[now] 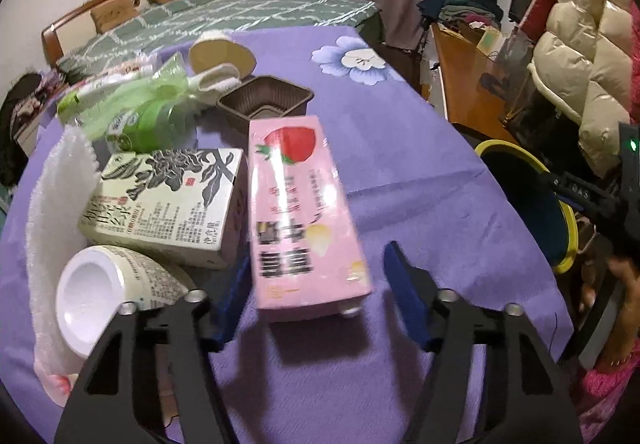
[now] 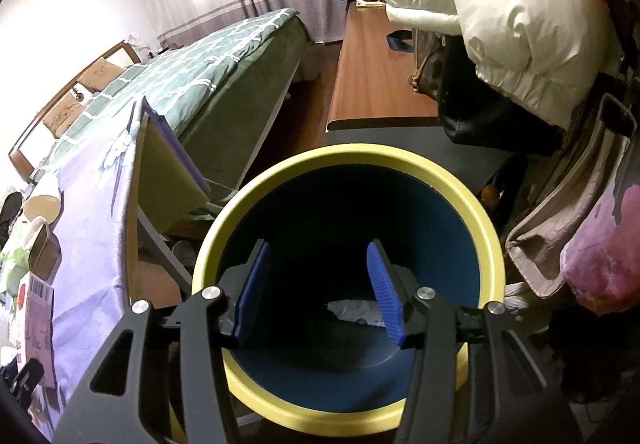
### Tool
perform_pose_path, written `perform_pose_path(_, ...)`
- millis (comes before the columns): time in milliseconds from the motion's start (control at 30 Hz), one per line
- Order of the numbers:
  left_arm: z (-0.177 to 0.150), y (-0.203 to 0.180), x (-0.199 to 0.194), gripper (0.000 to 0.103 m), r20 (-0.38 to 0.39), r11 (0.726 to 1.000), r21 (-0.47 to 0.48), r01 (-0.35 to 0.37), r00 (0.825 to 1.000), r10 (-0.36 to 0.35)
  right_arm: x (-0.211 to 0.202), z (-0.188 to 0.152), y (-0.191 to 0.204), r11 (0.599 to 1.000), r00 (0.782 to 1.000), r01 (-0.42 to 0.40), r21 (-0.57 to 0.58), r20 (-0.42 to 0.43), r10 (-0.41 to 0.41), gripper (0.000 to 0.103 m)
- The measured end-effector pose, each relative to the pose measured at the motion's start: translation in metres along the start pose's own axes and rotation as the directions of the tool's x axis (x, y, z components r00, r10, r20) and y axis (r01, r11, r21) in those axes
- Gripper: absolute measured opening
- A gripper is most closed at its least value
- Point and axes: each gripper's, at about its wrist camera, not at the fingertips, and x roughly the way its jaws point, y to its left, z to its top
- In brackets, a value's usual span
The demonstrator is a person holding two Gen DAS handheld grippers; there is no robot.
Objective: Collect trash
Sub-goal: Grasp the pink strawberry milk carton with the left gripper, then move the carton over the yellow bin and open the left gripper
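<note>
Pink carton [image 1: 304,211], rectangular, glossy film wrap, strawberry print, lies lengthwise on the purple cloth of the desk [image 1: 400,147]; its near end sits between the blue ribbed pads of the left claw [image 1: 316,296]; left pad touches or nearly touches the carton's side, right pad stands clear of it, so the claw is not gripping; carton is motion-blurred.

Just left of it, touching or nearly so: a cream box [image 1: 168,203] with dark floral ink drawing and dense print; in front of that a white plastic cup [image 1: 108,292] on its side, hollow base toward the camera; a strip of white foam sheet [image 1: 56,211], pebbled, along the desk's left edge; behind, a crumpled green plastic bottle [image 1: 148,111], a brown moulded plastic tray [image 1: 266,101], a tan paper bowl [image 1: 222,53] tipped over.

Round bin [image 2: 408,163], yellow rim, dark blue inside, stands off the desk's right edge; a pale wrapper [image 2: 356,310] lies at its bottom; right claw [image 2: 320,296] hangs over the bin's mouth, released, nothing between its pads.

Bed [image 1: 240,15] with green checked cover behind.
</note>
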Motion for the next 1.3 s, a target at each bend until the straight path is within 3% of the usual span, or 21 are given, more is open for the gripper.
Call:
perform_pose_path(267,0.004,-0.003,0.001,0.051,0.018,1.0,-0.001,0.014,1.0,-0.014,-0.003,-0.002,-0.007,1.0,1.0,-0.008,0.017,0.007,0.008,0.049)
perform_pose_path(1000,0.041,-0.059,-0.034,0.05,0.157,0.985,0.126,0.119,0.978,-0.138,-0.027,-0.003,-0.038,0.996,0.998,-0.037,0.077,0.061,0.032,0.049)
perform_pose_path(1300,0.056,-0.129,-0.024,0.05,0.093,0.935,0.252,0.249,0.956,-0.279,-0.042,-0.001,-0.06,0.995,0.995,0.02,0.098,0.098,-0.029,0.049)
